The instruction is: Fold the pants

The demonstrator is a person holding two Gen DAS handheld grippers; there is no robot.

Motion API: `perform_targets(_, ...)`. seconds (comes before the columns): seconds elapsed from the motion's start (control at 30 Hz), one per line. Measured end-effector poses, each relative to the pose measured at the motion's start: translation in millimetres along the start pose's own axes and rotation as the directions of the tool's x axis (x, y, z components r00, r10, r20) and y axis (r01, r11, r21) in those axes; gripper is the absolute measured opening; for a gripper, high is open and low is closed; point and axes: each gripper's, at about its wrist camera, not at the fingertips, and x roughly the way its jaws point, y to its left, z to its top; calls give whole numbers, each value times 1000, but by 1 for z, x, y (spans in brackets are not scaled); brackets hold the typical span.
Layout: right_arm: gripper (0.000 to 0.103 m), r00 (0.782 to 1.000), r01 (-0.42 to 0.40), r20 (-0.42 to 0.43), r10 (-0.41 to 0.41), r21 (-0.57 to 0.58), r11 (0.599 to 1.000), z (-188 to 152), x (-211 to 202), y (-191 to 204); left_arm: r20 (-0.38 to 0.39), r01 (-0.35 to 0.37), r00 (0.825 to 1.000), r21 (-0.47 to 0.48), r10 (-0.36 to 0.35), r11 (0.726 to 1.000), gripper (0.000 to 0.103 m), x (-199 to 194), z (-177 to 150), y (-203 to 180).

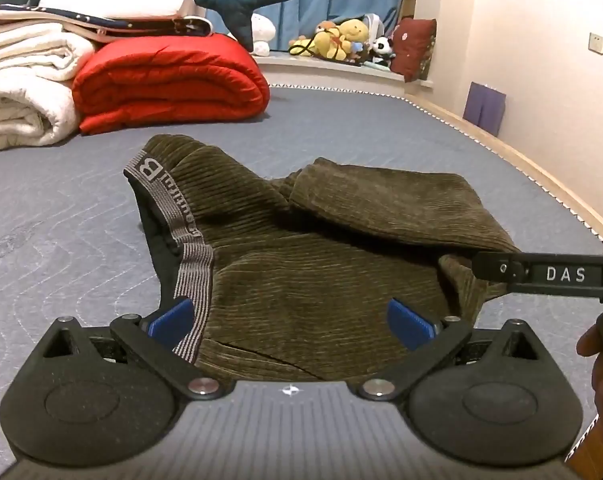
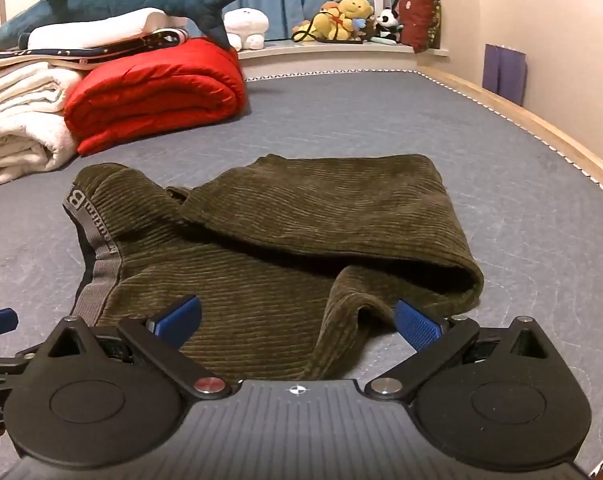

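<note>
Corduroy pants (image 2: 269, 240) are lying at twelve o'clock, running nine-to-three; left gripper (image 1: 289, 320) and right gripper (image 2: 297, 320) are hovering wide open, holding nothing.

The pants' (image 1: 301, 248) near edge is hidden behind the left tool (image 1: 291, 322).

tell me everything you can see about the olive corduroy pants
The olive-brown ribbed corduroy pants lie partly folded on the grey quilted mattress, legs doubled back over the seat. A grey striped elastic waistband with lettering runs along the left edge, its dark lining showing. Both open grippers flank the near edge without gripping.
</note>
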Motion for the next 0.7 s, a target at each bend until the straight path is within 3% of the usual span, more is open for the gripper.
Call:
perform_targets(0.43, 102, 1000, -8, 5, 7, 23, 1000, 1, -11, -11, 30, -8, 1000, -22, 8, 1000, 103, -6, -3, -6)
perform_targets(0.7, 102, 1000, -17, -14, 18, 29, 999, -1, -9, -11, 44, -108, 993, -22, 109, 994, 103, -2, -5, -7)
